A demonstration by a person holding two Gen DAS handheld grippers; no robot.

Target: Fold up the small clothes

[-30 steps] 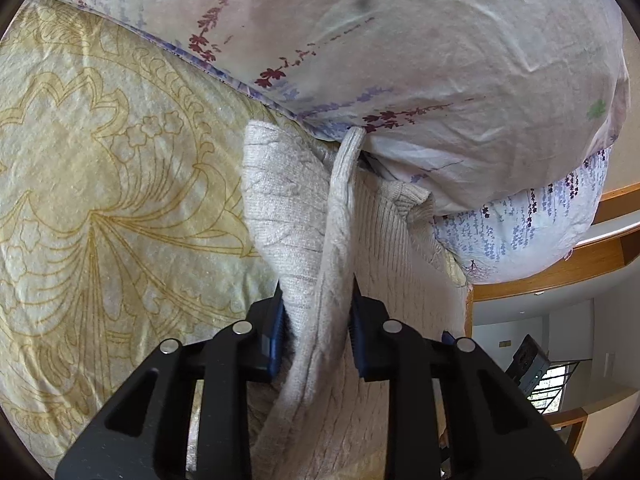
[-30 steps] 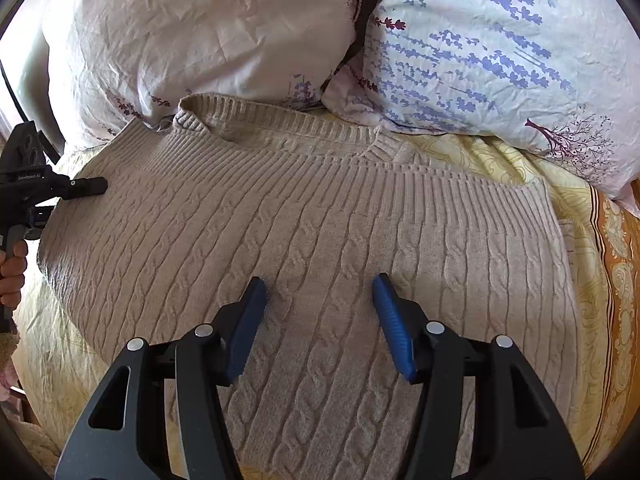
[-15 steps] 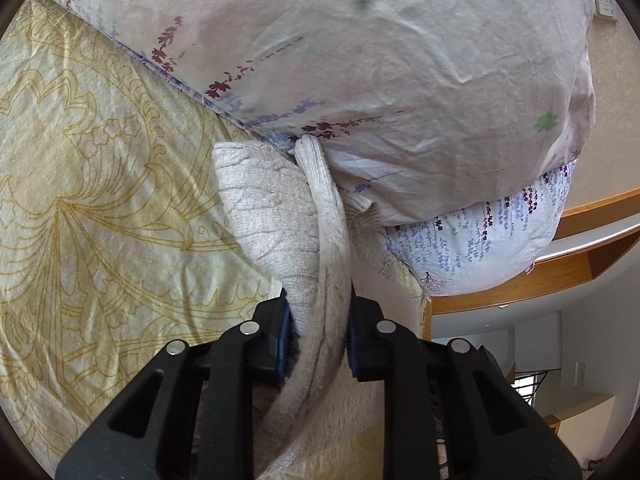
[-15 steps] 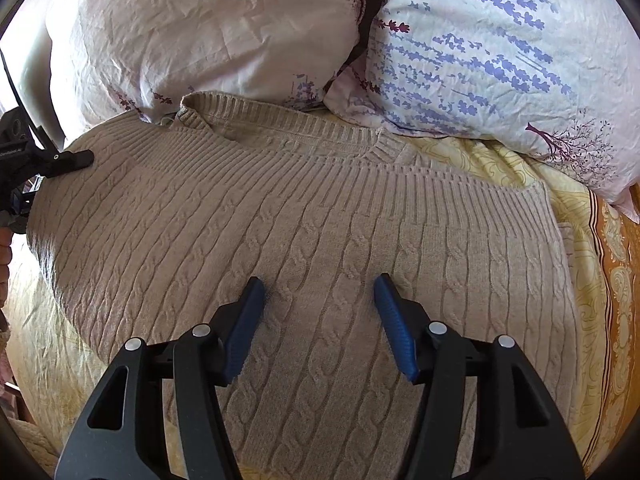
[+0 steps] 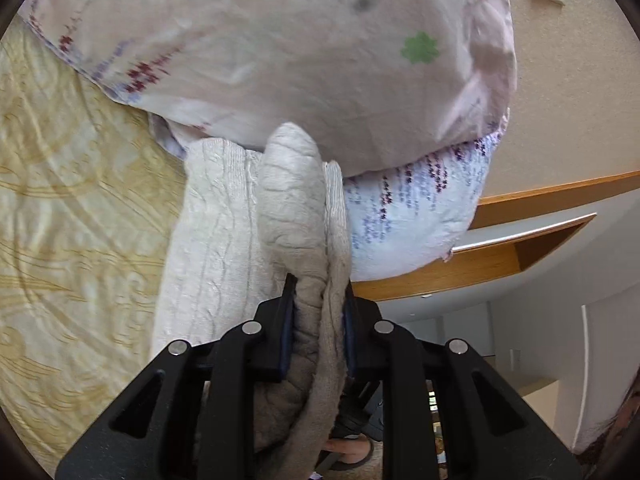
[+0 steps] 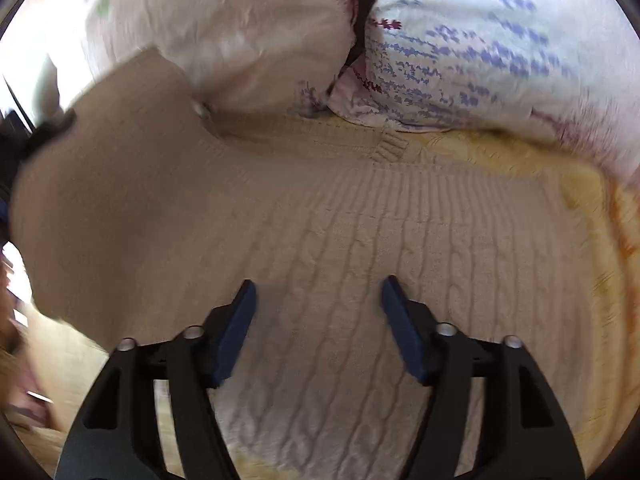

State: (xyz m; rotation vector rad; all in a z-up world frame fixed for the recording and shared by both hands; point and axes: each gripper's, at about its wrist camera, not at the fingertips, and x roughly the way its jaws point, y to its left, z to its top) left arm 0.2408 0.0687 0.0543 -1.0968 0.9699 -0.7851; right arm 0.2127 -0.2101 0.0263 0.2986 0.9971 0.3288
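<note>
The sweater's (image 5: 296, 216) edge is being gripped by the left tongs (image 5: 316, 320); the right tongs (image 6: 318, 320) are being opened wide above it.

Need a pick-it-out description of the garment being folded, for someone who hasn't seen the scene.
Start at the bed with the yellow patterned sheet and two floral pillows at its head. Just below them lies the beige cable-knit sweater. It is the only knitted piece, plain against the prints, one edge pinched in the left gripper.
</note>
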